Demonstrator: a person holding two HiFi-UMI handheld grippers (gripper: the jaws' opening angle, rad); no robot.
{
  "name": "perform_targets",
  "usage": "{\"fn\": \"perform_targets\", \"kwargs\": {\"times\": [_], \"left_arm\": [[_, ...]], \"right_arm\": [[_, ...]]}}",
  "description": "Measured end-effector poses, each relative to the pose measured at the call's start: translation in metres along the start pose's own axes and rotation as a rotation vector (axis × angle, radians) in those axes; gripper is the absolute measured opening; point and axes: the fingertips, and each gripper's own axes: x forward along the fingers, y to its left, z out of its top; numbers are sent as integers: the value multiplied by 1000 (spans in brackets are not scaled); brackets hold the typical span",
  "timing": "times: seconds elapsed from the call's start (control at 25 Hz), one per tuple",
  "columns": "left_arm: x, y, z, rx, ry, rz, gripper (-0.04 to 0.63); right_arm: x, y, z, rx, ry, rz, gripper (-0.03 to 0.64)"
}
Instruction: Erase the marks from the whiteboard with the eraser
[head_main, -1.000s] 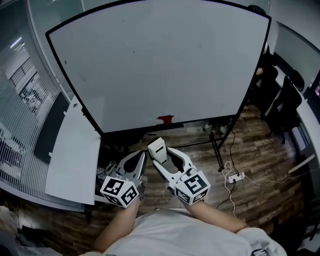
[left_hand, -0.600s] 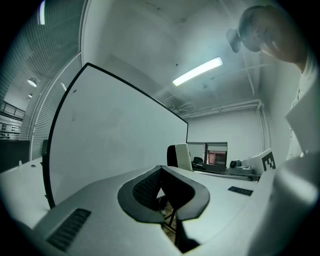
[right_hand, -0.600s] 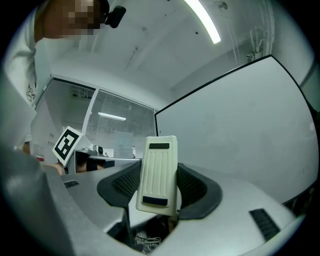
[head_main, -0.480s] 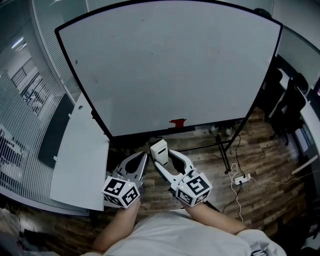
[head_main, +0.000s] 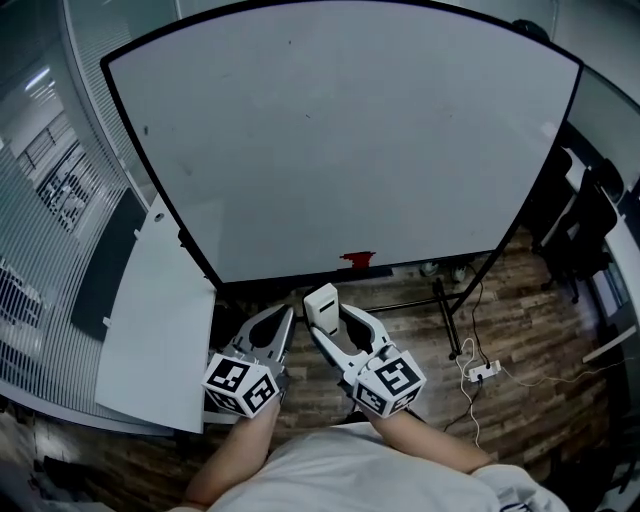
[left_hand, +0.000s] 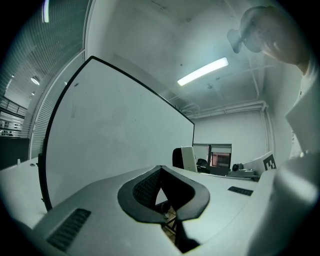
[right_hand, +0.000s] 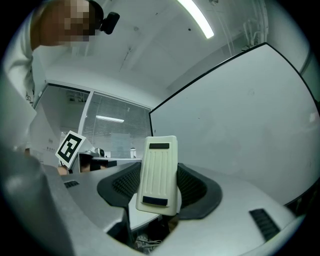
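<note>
whiteboard (head_main: 340, 130) ahead | mark (head_main: 357, 259) at its bottom edge (just above eraser (head_main: 320, 302)) | eraser in right claw (head_main: 330, 318) | left claw (head_main: 285, 318) alongside

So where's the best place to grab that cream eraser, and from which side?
By its two long narrow edges, coming in from its lower end, as the right gripper does here. The eraser is a slim flat block standing upright, so jaws squeezing across its width sit on parallel sides. Its upper part juts past the jaw tips, probably leaving it free to reach the whiteboard.
</note>
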Motion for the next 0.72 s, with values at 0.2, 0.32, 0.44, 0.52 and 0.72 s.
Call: {"fn": "perform_targets", "kwargs": {"times": [0.2,0.32,0.44,0.52,0.72], "left_arm": [[34,15,5,4,8,10,6],[59,26,9,14,7,20,6],[86,35,18,18,-2,21,6],[103,39,24,23,-5,18,6],[145,44,43,42,-21,9,7]], "right_arm": [[22,-30,3,0,9,16,230],[35,-53,6,-5,12,25,230],[50,-78,14,-11,9,34,230],[58,-93,21,-23,10,39,230],[77,-128,41,-68,19,60,230]]}}
